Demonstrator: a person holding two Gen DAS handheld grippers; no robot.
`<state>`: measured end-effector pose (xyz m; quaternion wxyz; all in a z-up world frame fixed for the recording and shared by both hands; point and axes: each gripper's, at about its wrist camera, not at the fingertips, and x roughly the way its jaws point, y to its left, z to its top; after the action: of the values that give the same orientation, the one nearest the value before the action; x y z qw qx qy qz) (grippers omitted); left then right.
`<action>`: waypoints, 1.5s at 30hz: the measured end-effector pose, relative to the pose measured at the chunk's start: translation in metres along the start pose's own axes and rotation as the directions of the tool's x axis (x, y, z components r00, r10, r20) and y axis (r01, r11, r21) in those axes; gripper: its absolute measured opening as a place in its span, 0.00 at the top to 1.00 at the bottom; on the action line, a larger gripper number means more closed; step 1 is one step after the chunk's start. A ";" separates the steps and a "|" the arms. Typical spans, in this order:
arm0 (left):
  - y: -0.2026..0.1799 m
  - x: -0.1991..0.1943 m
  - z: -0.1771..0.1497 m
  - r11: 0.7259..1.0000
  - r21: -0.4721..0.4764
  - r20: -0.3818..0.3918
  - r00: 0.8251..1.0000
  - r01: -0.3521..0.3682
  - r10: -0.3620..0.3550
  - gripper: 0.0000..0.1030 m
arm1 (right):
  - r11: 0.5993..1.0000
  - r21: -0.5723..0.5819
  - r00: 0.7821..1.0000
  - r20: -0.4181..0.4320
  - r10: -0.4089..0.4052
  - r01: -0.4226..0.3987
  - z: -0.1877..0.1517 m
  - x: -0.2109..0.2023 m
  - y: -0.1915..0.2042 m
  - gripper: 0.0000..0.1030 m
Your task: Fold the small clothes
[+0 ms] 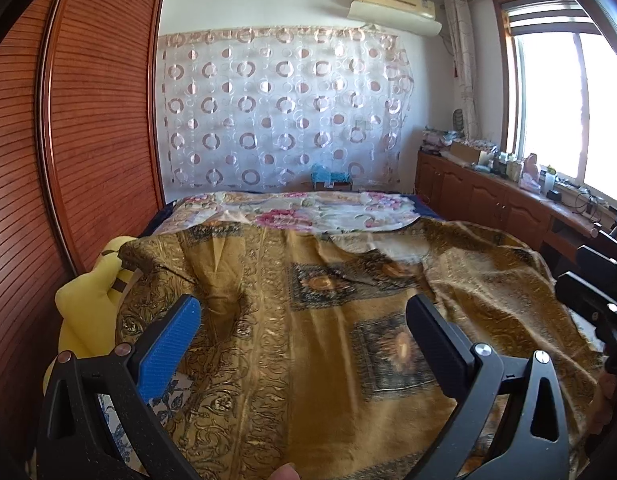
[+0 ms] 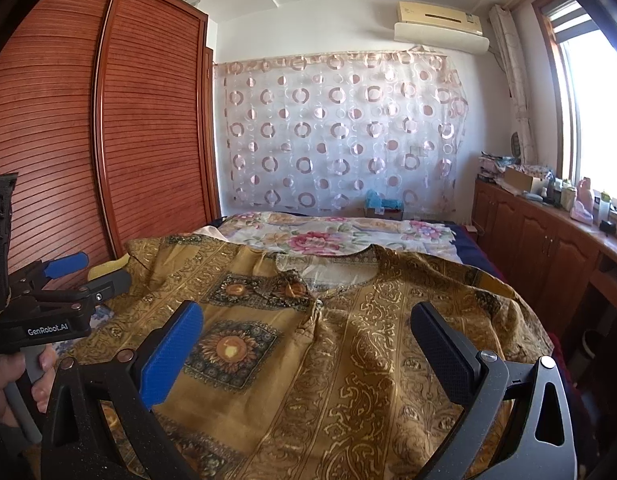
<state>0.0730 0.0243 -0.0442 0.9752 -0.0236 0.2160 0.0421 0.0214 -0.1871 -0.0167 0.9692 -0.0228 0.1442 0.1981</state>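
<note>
A mustard-gold patterned garment (image 1: 316, 304) lies spread on the bed, neckline toward the far side; it also fills the right wrist view (image 2: 348, 340). My left gripper (image 1: 304, 320) is open and empty, held just above the garment's left part. My right gripper (image 2: 308, 328) is open and empty above the garment's middle, below the neckline (image 2: 328, 276). The left gripper also shows at the left edge of the right wrist view (image 2: 88, 272), open. The right gripper's body shows at the right edge of the left wrist view (image 1: 596, 292).
A floral bedsheet (image 1: 308, 208) covers the bed beyond the garment. A yellow plush toy (image 1: 92, 300) lies at the bed's left edge beside the wooden wardrobe (image 1: 88, 120). A cluttered wooden cabinet (image 1: 488, 188) runs under the window at right.
</note>
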 end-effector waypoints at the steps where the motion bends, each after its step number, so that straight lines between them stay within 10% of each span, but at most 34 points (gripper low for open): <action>1: 0.006 0.008 -0.001 1.000 -0.001 -0.022 1.000 -0.011 0.011 0.00 | 1.000 0.002 1.000 -0.009 0.009 -0.009 0.000 0.005 0.000 0.00; 14: 0.088 0.035 -0.017 0.999 -0.027 -0.183 0.983 -0.019 0.014 0.01 | 0.990 -0.038 0.966 -0.226 0.122 -0.134 0.006 0.077 0.017 0.02; 21: 0.146 0.041 -0.023 0.992 -0.122 -0.248 0.969 -0.013 -0.018 0.18 | 0.984 -0.049 0.927 -0.344 0.146 -0.173 0.001 0.094 0.017 0.05; 36: 0.173 0.083 -0.034 0.996 -0.087 -0.383 0.923 -0.013 -0.022 0.61 | 0.984 -0.083 0.920 -0.375 0.117 -0.158 -0.008 0.107 0.024 0.05; 45: 0.186 0.103 -0.040 0.995 -0.088 -0.433 0.901 -0.039 -0.003 0.61 | 0.983 -0.091 0.922 -0.371 0.113 -0.157 -0.010 0.104 0.028 0.05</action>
<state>0.1318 0.2147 -0.1296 0.9002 -0.0763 0.4252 0.0549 0.0997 -0.1234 -0.0564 0.9066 -0.1069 0.3105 0.2650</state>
